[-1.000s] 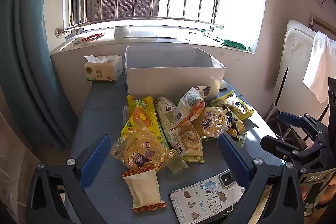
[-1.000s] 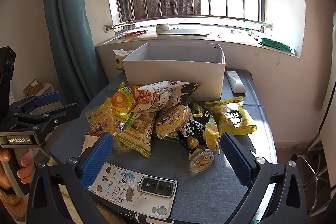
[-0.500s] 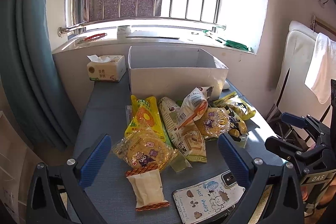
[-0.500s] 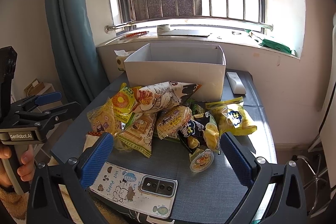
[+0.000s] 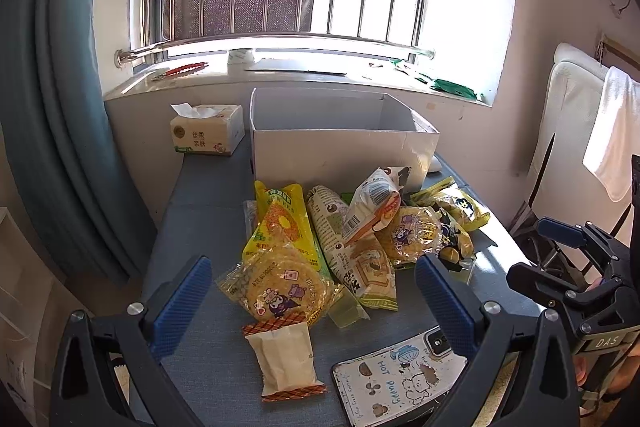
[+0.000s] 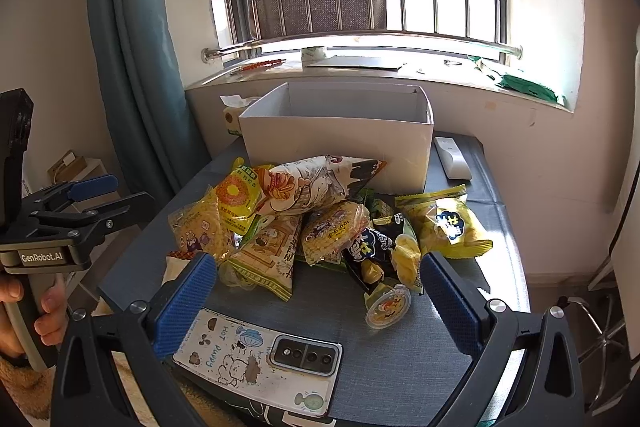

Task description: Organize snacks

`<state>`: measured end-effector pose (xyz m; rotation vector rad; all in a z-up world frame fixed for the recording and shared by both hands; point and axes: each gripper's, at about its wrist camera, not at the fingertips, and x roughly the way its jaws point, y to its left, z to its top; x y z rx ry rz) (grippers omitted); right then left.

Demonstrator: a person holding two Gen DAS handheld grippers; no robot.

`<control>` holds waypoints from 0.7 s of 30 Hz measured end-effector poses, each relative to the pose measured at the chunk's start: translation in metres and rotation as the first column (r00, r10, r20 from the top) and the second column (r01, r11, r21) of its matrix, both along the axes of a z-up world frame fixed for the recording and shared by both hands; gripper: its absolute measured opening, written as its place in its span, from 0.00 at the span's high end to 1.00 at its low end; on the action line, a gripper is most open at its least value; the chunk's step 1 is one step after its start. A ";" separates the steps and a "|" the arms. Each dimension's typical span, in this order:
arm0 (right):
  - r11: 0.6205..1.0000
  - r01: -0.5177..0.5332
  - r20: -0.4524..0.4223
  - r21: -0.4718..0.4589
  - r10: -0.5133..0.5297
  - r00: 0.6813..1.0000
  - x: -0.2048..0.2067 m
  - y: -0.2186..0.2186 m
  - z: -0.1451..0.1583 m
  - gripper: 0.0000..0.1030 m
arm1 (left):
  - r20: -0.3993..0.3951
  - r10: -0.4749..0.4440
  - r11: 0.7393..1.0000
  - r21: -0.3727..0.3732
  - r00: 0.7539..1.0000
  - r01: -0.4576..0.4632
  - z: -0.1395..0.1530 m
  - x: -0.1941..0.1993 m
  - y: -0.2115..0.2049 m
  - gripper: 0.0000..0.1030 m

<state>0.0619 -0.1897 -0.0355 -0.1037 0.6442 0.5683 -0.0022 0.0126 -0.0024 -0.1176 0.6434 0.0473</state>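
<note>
1. The left gripper (image 5: 312, 297) hangs above the near edge of the table (image 5: 200, 211) with its blue pads spread wide and nothing between them; in the right wrist view its body reads "GenRobot.AI" and a hand (image 6: 24, 319) holds its grip.
2. The right gripper (image 6: 318, 297) is likewise wide open and empty, above the near edge on the other side; in the left wrist view a plate on it reads "DAS".
3. The snacks (image 5: 352, 239) lie heaped in the middle of the table, just in front of the white box (image 5: 340, 147), which stands open at the far edge below the window sill.
4. The phone (image 6: 260, 359) lies face down at the near edge, its case printed "HOT PUPPY" with cartoon dogs.
5. The tissue pack (image 5: 206, 131) beside the box bears Chinese characters and a green logo; the small print is too fine to read.
6. The yellow bag (image 6: 444, 223) at the right of the heap carries a blue badge with characters that are hard to make out.
7. The cream packet (image 5: 284, 359) with orange crimped ends lies nearest, apart from the heap, showing no readable print.
8. A jelly cup (image 6: 388, 307) lies tilted at the front of the heap.
9. A white remote (image 6: 452, 159) lies to the right of the box.
10. The box's floor is hidden by its front wall, and lower packets in the heap are covered by upper ones.
</note>
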 end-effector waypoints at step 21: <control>1.000 -0.009 -0.001 0.007 0.009 1.000 -0.001 -0.001 -0.001 0.00 | -0.053 0.011 1.000 0.023 0.999 -0.010 -0.014 0.004 0.001 0.00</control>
